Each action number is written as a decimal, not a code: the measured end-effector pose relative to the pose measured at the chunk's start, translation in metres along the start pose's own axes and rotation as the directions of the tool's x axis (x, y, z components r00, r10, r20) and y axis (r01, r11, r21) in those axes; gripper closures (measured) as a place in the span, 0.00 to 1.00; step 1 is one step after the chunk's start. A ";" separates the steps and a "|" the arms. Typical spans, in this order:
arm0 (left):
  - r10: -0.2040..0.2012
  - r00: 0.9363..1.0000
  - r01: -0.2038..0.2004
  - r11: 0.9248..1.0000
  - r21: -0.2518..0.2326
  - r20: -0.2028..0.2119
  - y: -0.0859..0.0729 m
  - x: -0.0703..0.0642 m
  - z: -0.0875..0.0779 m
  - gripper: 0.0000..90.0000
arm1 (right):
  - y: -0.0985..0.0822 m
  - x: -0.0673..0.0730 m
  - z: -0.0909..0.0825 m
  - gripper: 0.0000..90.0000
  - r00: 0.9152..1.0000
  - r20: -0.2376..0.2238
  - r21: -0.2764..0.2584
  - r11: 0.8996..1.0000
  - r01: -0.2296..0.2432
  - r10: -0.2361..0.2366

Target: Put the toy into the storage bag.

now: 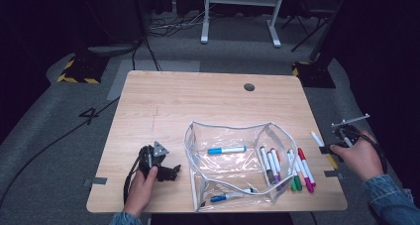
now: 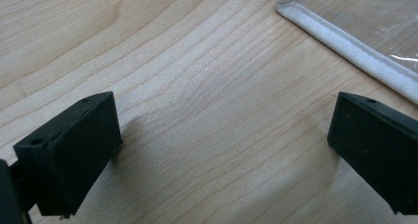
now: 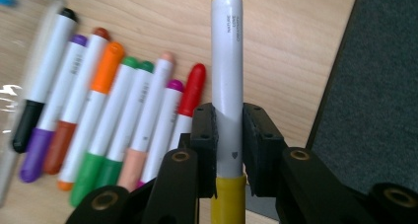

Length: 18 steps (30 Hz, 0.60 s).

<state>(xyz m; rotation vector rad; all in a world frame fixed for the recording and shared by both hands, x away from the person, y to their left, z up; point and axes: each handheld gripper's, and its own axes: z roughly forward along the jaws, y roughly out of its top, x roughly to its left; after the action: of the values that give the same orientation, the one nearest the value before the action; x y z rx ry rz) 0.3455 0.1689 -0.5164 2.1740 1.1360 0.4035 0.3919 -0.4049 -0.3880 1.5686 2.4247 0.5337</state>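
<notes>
Right gripper (image 3: 229,135) pinches the yellow marker (image 3: 226,76).
Left gripper (image 2: 222,150) rests on the table (image 1: 163,101), jaws spread wide, beside the clear pouch (image 1: 198,150).

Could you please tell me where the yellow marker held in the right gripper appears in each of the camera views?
High view: the yellow marker sits at the right table edge, clamped in the right gripper.
Right gripper view: it stands upright at centre, pinched between the two black jaws.
Left gripper view: wood and a pouch edge are there, not the marker.
Shared landmark: the row of markers lying beside it.
</notes>
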 end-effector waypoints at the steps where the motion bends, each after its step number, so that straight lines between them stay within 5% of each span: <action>1: -0.002 1.000 0.002 1.000 0.002 0.002 0.000 0.000 0.000 0.00 | 0.005 0.007 -0.012 0.86 1.000 -0.011 -0.014 1.000 0.025 -0.025; 10: 0.001 1.000 -0.001 1.000 -0.001 -0.001 0.000 0.000 0.000 0.00 | 0.025 0.038 -0.057 0.86 0.988 -0.042 -0.055 0.988 0.145 -0.147; 15: 0.001 1.000 -0.001 1.000 -0.001 0.000 0.000 0.000 0.000 0.00 | 0.038 0.062 -0.076 0.86 0.974 -0.075 -0.093 0.974 0.205 -0.212; 18: 0.001 1.000 -0.001 1.000 -0.001 -0.001 0.000 0.000 0.000 0.00 | 0.047 0.081 -0.084 0.86 0.958 -0.097 -0.113 0.960 0.258 -0.269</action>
<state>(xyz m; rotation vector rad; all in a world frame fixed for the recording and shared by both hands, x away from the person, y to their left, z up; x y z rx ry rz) 0.3455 0.1690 -0.5164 2.1741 1.1349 0.4055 0.3679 -0.3298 -0.2902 1.1801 2.5902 0.6938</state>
